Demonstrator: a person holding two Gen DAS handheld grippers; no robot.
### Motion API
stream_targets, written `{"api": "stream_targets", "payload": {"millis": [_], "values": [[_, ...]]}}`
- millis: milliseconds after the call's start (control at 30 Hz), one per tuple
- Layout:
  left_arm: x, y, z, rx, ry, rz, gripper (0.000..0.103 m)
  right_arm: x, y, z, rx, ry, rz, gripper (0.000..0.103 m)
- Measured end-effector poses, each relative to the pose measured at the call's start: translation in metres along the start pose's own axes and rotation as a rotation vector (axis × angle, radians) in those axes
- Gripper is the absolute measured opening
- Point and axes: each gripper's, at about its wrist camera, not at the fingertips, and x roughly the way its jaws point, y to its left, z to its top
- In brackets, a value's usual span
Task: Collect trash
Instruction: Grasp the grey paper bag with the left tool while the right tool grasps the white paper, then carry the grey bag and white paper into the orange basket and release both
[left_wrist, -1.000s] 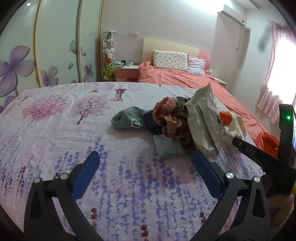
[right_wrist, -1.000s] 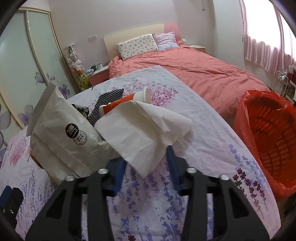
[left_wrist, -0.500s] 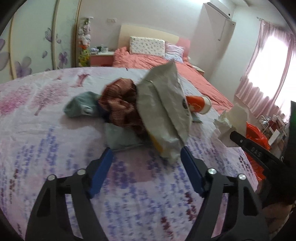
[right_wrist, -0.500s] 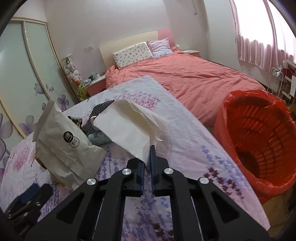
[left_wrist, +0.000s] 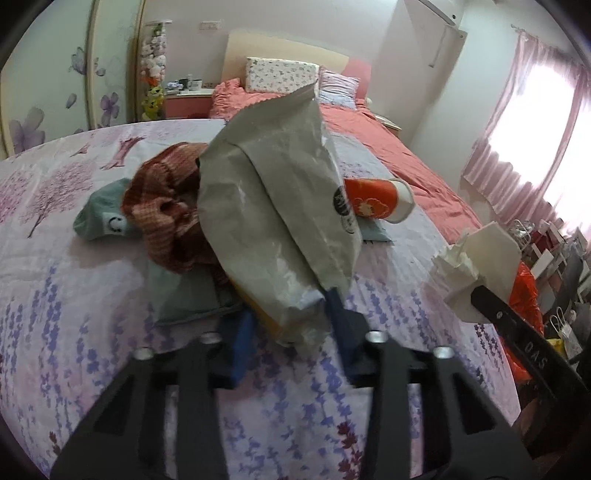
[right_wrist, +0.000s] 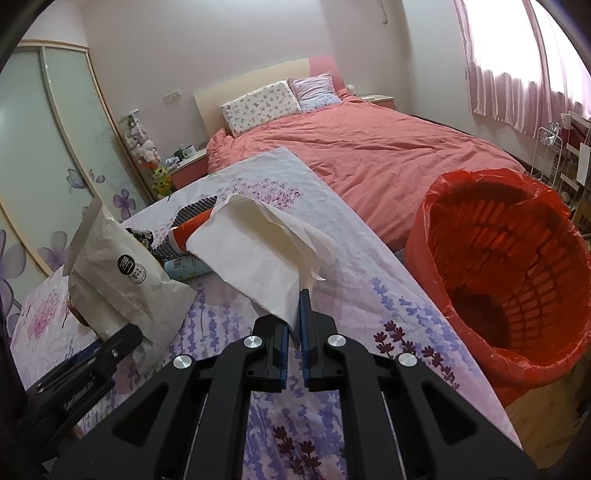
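My right gripper (right_wrist: 294, 317) is shut on a white tissue (right_wrist: 258, 251) and holds it above the flowered bedspread; the tissue also shows at the right of the left wrist view (left_wrist: 476, 266). My left gripper (left_wrist: 291, 328) has its blue fingers on either side of the bottom of a crumpled grey paper bag (left_wrist: 273, 218), partly closed; the bag also shows in the right wrist view (right_wrist: 118, 273). An orange paper cup (left_wrist: 376, 199) lies on its side behind the bag. A basket lined with a red bag (right_wrist: 509, 266) stands on the floor to the right.
A plaid cloth (left_wrist: 166, 210), a green sock (left_wrist: 99, 218) and other clothes lie piled on the flowered bedspread (left_wrist: 74, 295) by the bag. A small bottle (right_wrist: 184, 267) lies by the cup. A bed with a red cover (right_wrist: 369, 155) is behind.
My left gripper moved in on the grey bag and its fingers narrowed around the bag's bottom. My right gripper, shut on the tissue, lifted it and swung toward the red basket.
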Motion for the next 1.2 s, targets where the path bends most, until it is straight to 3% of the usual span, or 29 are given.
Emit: {"api": "stream_targets", "payload": {"millis": [67,233,633,967,1200], "values": [[0.000,-0.002,0.002,0.007,-0.004,-0.006,0.025,-0.002,-0.001,-0.001,-0.003,-0.002,0.004,0.006],[-0.011,-0.008,0.002,0.049,-0.033,-0.007,0.019,-0.009,-0.002,0.001,-0.006,-0.014,0.014,0.006],[-0.056,-0.032,0.004,0.109,-0.092,-0.027,0.019,-0.046,-0.012,0.007,-0.001,-0.079,0.044,0.006],[-0.081,-0.085,0.003,0.191,-0.118,-0.103,0.019,-0.081,-0.041,0.015,0.030,-0.150,0.030,0.006],[-0.072,-0.127,0.005,0.235,-0.099,-0.171,0.019,-0.094,-0.084,0.024,0.088,-0.195,-0.011,0.006]]}}
